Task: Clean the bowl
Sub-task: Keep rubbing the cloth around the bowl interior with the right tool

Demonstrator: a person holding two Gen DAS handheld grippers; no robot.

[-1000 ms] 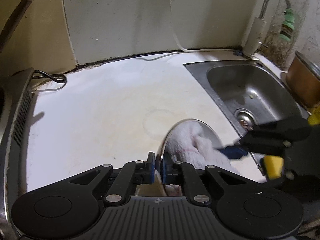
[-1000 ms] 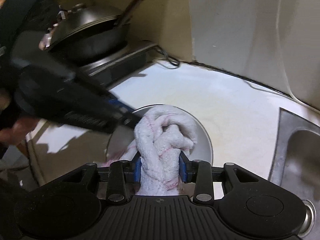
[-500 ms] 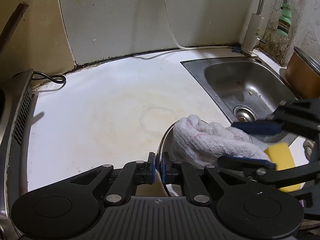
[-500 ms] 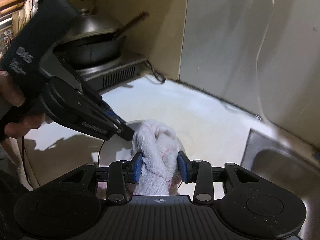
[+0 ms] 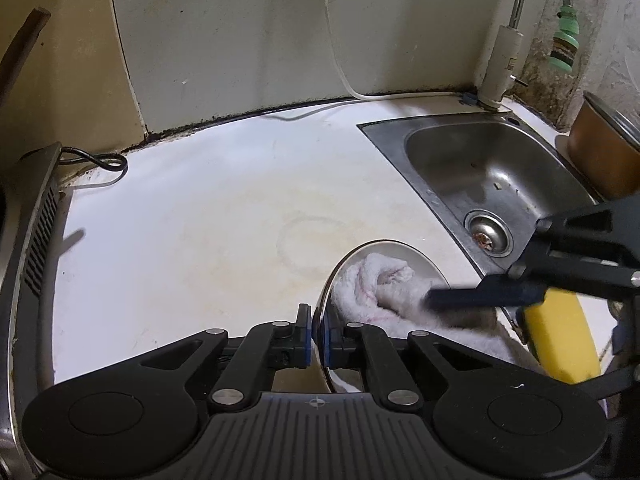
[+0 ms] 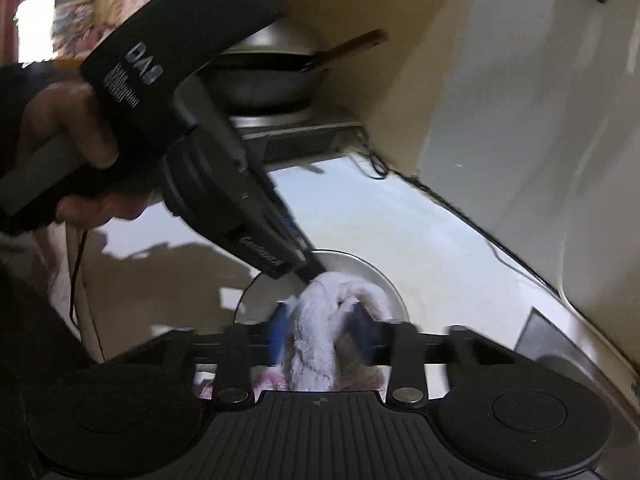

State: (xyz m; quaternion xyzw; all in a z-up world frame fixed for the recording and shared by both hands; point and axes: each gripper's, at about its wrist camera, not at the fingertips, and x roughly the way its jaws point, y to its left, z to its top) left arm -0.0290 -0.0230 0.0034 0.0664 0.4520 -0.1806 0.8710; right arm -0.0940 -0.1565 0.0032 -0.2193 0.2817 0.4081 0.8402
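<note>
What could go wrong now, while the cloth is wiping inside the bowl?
1. The left gripper pinches only the thin rim of the bowl, so a hard wipe may twist it loose.
2. The right gripper's jaws are closing on the bunched cloth; a loose fold may slip out.

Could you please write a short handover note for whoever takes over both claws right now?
Left claw: shut on the rim of the steel bowl, holding it tilted on the white counter beside the sink.
Right claw: closing on the white towel, which is bunched between its pads and pushed into the bowl.
Done: bowl gripped, towel inside.
Left: finish wiping the inside, take the towel out, set the bowl down. How clean it is cannot be judged.
</note>
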